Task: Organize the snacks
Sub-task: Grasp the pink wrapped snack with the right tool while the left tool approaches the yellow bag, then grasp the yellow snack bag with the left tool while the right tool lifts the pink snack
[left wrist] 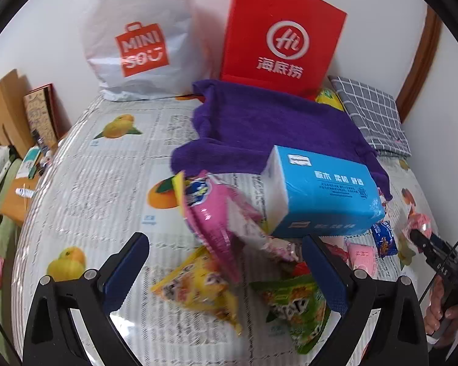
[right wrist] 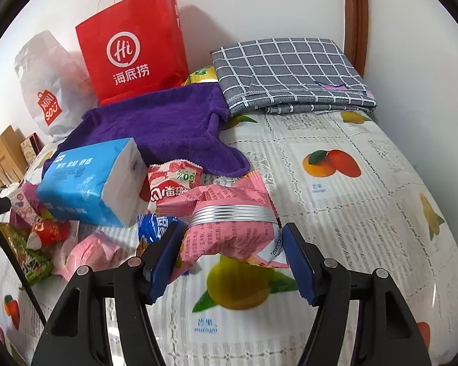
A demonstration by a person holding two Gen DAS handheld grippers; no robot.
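Observation:
A pile of snack packets lies on the fruit-print table. In the left wrist view my left gripper [left wrist: 226, 250] is open over a tall pink bag [left wrist: 216, 213], a yellow packet [left wrist: 198, 289] and a green packet [left wrist: 293, 305]. A blue tissue box [left wrist: 320, 195] rests on the pile. In the right wrist view my right gripper [right wrist: 232, 244] is shut on a pink snack packet with a silver band [right wrist: 232, 228], held just above the table. The right gripper also shows in the left wrist view [left wrist: 424, 238], holding the pink packet [left wrist: 418, 222].
A red paper bag [right wrist: 131, 48] and a white Miniso bag [right wrist: 45, 91] stand against the back wall. A purple towel [right wrist: 161, 125] and folded grey checked cloth [right wrist: 290, 73] lie behind the pile. Other small packets [right wrist: 174, 180] lie beside the tissue box [right wrist: 88, 180].

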